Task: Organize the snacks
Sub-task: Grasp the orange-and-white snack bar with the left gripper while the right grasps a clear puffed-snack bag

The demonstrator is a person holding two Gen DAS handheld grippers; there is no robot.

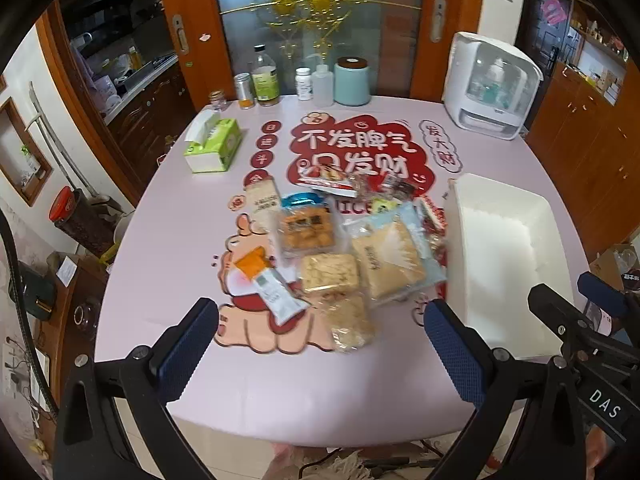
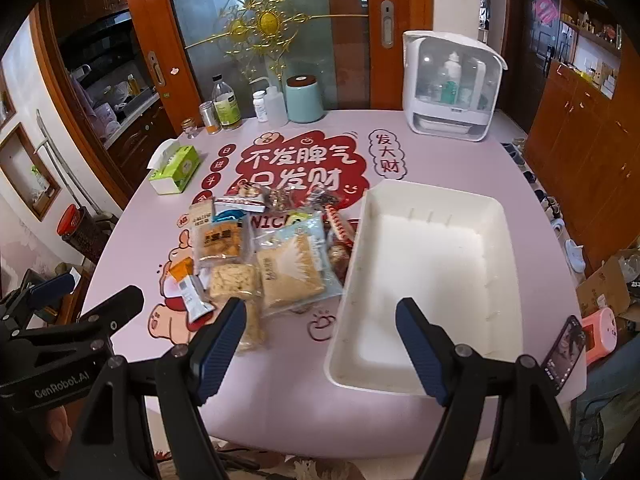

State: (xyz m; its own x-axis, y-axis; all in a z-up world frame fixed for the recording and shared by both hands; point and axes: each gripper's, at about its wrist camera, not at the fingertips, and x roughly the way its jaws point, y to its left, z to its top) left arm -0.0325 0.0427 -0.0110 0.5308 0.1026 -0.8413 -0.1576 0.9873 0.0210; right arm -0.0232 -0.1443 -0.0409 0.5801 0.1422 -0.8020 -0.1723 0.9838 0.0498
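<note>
A pile of wrapped snacks [image 1: 344,248] lies in the middle of the pink table; it also shows in the right wrist view [image 2: 272,256]. It holds a large toast pack [image 1: 390,258], a rice cake bar [image 1: 328,272], an orange and white sachet [image 1: 266,280] and a box of biscuits [image 1: 306,230]. An empty white bin [image 2: 436,280] stands right of the pile, also in the left wrist view [image 1: 500,256]. My left gripper [image 1: 320,344] is open and empty above the near edge of the pile. My right gripper [image 2: 320,344] is open and empty between the pile and the bin.
A green tissue box [image 1: 214,144] sits at the far left. Bottles and jars [image 1: 304,80] line the back edge. A white appliance [image 1: 490,88] stands at the back right. A phone [image 2: 562,354] lies near the table's right front edge.
</note>
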